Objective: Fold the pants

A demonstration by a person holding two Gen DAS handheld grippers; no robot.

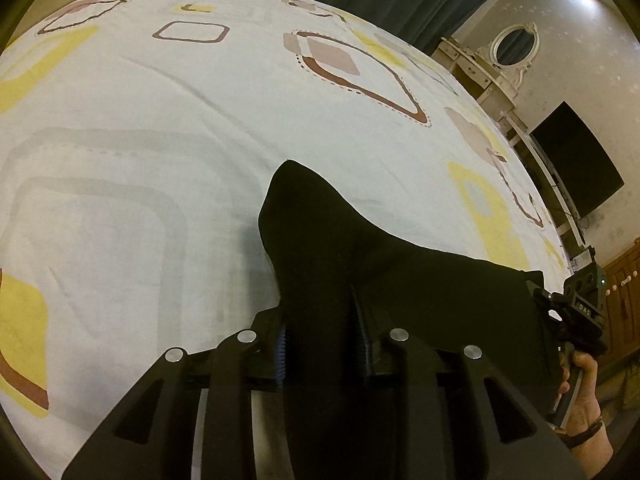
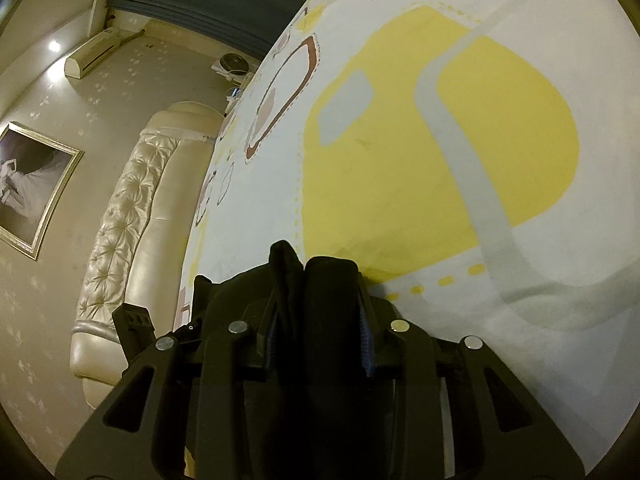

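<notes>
Each tool, left point(image 1: 320, 336) and right point(image 2: 318, 320), clamped on black pants point(image 1: 360, 248) stretched between them above the patterned bed point(image 1: 160, 120); the fold should land best if both lower level, keeping the edge taut; "DAS" marks the right tool's body.

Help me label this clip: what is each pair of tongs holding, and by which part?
Both hold the black pants: the left tongs and right tongs each pinch a bunched edge; which part of the pants cannot be told.

Black pants point(image 1: 360, 264) past bottom edge
</notes>
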